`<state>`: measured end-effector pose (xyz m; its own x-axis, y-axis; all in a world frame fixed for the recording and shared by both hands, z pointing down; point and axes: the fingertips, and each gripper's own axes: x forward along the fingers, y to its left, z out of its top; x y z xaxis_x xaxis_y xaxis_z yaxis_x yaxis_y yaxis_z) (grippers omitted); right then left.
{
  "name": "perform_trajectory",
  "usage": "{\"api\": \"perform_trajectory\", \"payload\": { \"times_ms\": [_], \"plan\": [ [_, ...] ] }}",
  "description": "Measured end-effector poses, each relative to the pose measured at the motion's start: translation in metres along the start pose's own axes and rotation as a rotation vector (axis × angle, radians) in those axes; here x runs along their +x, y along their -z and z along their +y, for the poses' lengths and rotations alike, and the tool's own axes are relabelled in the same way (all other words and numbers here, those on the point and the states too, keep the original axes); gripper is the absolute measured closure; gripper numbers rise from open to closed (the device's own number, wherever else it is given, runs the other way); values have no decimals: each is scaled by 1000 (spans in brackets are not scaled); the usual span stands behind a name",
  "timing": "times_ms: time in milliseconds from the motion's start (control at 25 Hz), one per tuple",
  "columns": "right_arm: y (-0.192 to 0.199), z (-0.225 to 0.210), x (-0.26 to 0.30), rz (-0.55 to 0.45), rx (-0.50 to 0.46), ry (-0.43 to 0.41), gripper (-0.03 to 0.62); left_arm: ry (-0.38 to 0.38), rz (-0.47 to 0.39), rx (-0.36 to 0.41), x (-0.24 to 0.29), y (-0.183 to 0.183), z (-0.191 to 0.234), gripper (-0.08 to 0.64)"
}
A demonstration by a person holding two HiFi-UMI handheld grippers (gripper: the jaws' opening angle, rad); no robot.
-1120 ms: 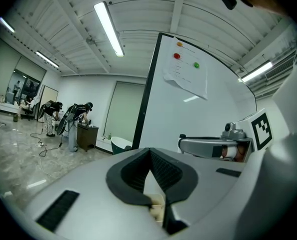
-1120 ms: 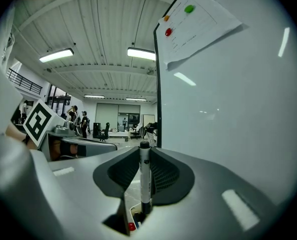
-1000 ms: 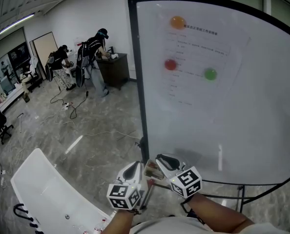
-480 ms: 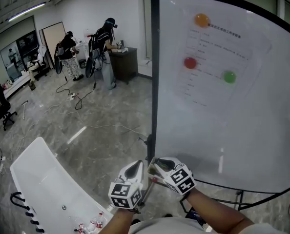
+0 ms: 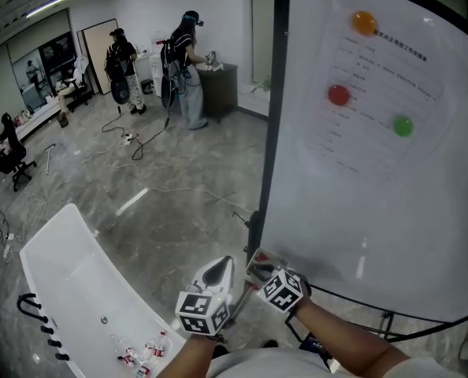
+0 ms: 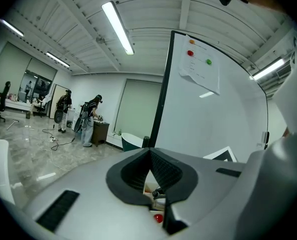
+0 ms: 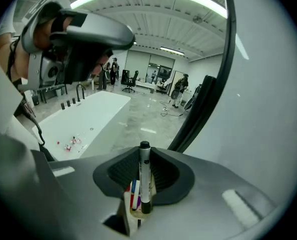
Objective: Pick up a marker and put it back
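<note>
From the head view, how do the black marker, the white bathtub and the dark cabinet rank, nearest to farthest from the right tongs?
1. black marker: gripped in the right tongs themselves.
2. white bathtub: on the floor, lower left.
3. dark cabinet: far across the room, upper left.

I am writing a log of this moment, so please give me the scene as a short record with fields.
right gripper: jaws shut on a black marker
left gripper: jaws together, nothing clearly between them
marker box: directly under the held marker, with coloured markers in it
whiteboard: in front of the person, towards the right
paper sheet: on the whiteboard, under an orange magnet, a red magnet and a green magnet
bathtub: white, on the floor at the left
</note>
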<state>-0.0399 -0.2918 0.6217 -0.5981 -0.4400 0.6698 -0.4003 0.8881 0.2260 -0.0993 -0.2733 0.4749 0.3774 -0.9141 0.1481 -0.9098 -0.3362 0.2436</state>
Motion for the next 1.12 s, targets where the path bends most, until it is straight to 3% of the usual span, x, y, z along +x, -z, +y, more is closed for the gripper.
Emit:
{"api": "perform_trajectory", "payload": {
  "times_ms": [320, 720, 1040, 1120],
  "plan": [
    [23, 10, 34, 83, -60, -30, 523, -25, 9, -9, -1, 8, 12, 557],
    [26, 15, 36, 42, -17, -33, 501, -24, 19, -22, -5, 12, 11, 557],
    [-19, 0, -12, -132, 66, 34, 499, 9, 14, -9, 0, 7, -2, 557],
    [-40, -11, -37, -211, 88, 72, 532, 24, 10, 2, 3, 3, -8, 557]
  ]
}}
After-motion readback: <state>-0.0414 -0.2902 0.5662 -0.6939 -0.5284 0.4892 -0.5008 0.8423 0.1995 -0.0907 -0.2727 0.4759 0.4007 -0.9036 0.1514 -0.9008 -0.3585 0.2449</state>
